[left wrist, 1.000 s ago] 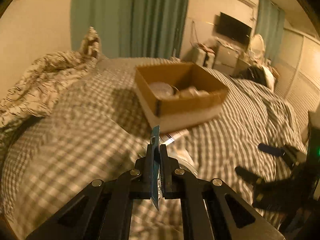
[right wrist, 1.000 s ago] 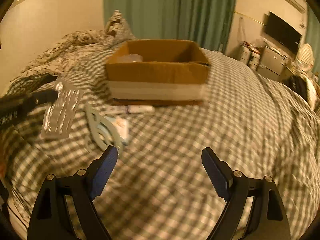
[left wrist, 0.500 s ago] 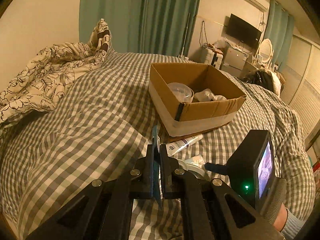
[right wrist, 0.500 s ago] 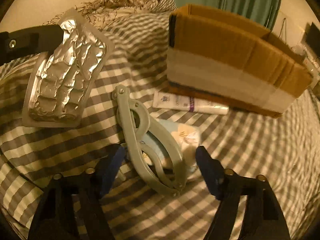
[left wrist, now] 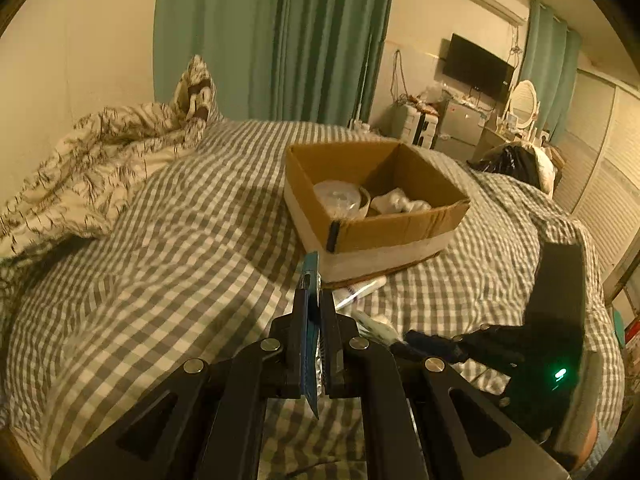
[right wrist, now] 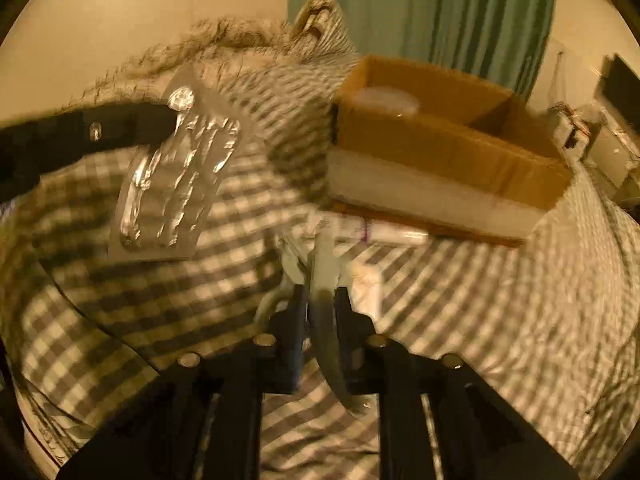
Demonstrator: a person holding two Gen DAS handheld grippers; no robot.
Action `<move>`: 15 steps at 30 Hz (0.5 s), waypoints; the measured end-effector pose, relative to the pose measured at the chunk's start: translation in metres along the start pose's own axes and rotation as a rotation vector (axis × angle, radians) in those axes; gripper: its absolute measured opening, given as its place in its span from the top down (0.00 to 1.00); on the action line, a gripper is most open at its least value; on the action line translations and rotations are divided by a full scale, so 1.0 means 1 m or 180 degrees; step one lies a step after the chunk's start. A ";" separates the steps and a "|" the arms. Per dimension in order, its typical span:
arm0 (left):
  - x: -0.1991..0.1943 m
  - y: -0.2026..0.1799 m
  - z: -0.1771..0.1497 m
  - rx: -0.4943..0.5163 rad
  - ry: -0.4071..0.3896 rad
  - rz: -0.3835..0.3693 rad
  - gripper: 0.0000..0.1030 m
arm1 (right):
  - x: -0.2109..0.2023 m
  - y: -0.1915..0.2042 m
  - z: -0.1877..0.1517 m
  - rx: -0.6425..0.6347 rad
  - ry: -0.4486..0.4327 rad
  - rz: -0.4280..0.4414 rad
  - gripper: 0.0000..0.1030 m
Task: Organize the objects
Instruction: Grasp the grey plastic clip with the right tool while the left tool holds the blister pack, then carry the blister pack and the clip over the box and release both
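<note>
On the checked bed (left wrist: 168,264), my left hand-held gripper (left wrist: 314,312) pinches a foil blister pack (right wrist: 176,176) edge-on, my right hand-held gripper (right wrist: 320,308) is clamped on the pale-green clip (right wrist: 326,280); both near the cardboard box (left wrist: 400,232), presumably their destination.

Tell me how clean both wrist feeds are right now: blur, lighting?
Left wrist: sharp, dim amber light, cardboard box and blister pack crisp. Right wrist: motion-smeared, checked bedspread streaked, green clip soft, foil glare on the pack.
</note>
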State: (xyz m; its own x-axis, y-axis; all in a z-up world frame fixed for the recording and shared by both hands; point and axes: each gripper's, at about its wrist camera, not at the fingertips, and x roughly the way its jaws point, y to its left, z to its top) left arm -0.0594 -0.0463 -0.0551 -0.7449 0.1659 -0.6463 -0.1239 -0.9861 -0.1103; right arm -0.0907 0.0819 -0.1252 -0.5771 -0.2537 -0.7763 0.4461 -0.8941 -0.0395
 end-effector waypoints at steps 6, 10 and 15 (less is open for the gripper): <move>-0.015 -0.020 0.019 0.0149 -0.0137 -0.0049 0.95 | -0.040 -0.017 0.012 0.0036 -0.0283 -0.0132 0.89; -0.015 -0.034 0.039 0.0236 -0.0210 -0.0113 0.95 | -0.070 -0.034 0.032 0.0049 -0.0492 -0.0207 0.89; -0.010 -0.054 0.072 0.0411 -0.0368 -0.0072 0.95 | -0.099 -0.060 0.072 0.0078 -0.0781 -0.0354 0.89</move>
State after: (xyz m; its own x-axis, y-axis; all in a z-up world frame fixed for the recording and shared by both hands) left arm -0.0926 0.0055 0.0120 -0.8105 0.1941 -0.5527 -0.2191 -0.9755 -0.0212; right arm -0.1092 0.1338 -0.0010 -0.7715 -0.2325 -0.5923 0.3557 -0.9294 -0.0985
